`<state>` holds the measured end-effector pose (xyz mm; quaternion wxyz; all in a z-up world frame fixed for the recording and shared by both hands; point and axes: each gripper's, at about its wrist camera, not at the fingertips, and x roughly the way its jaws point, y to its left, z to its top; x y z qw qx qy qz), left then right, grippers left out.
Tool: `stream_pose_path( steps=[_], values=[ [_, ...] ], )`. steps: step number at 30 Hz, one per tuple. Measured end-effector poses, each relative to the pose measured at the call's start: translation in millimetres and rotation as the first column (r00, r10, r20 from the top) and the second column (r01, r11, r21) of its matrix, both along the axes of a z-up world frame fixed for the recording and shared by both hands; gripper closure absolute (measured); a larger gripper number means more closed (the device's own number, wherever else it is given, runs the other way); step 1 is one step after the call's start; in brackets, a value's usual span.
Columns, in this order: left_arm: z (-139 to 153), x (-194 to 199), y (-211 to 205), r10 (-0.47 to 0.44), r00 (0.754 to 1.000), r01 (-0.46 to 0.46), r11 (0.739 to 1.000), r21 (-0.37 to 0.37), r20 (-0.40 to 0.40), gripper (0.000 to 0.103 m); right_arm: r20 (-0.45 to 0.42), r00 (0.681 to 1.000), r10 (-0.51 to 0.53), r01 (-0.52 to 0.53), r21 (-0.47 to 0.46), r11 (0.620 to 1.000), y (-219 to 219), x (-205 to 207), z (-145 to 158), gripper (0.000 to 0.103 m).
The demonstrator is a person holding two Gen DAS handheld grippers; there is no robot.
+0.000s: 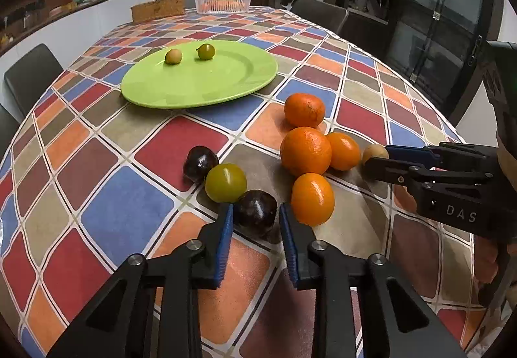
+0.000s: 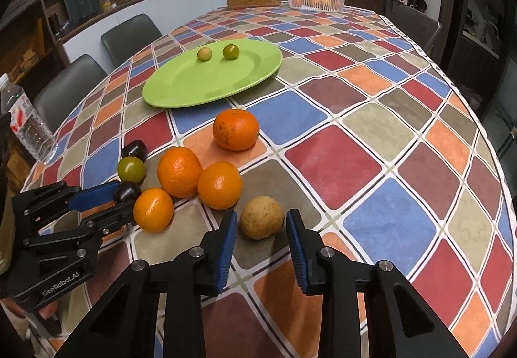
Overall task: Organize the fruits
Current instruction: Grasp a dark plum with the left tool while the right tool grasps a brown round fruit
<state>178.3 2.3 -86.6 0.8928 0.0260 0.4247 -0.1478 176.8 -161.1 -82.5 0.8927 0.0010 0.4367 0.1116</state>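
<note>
A green plate [image 1: 226, 86] holds a small yellow fruit [image 1: 173, 56] and a small green fruit [image 1: 206, 51]. Several oranges [image 1: 305, 151] lie in a cluster on the tablecloth. My left gripper [image 1: 255, 216] is open, its fingers on either side of a dark plum [image 1: 255, 211]; a green plum [image 1: 225, 182] and a second dark plum [image 1: 200, 163] lie just beyond. My right gripper [image 2: 261, 222] is open around a tan fruit [image 2: 261, 221], which also shows in the left wrist view [image 1: 374, 153]. The plate [image 2: 194, 86] and oranges [image 2: 219, 185] also show in the right wrist view.
A white basket [image 1: 223, 4] with orange fruit and a woven box [image 1: 157, 10] stand at the table's far end. A water bottle [image 2: 27, 122] stands at the left edge. Dark chairs [image 1: 30, 74] surround the table.
</note>
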Motion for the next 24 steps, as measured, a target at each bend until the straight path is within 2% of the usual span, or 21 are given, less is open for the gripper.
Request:
stream_pose_path(
  steps=[9, 24],
  values=[
    [5.8, -6.8, -1.9, 0.01, 1.0, -0.01, 1.0, -0.014, 0.0, 0.077, -0.003, 1.0, 0.007, -0.006, 0.021, 1.0, -2.1, -2.7, 2.3, 0.073],
    [45.0, -35.2, -1.6, 0.023, 0.996, -0.019, 0.999, -0.045, 0.087, 0.077, 0.091, 0.994, 0.065, -0.069, 0.041, 0.997, 7.0, -34.2, 39.1, 0.073]
  ],
)
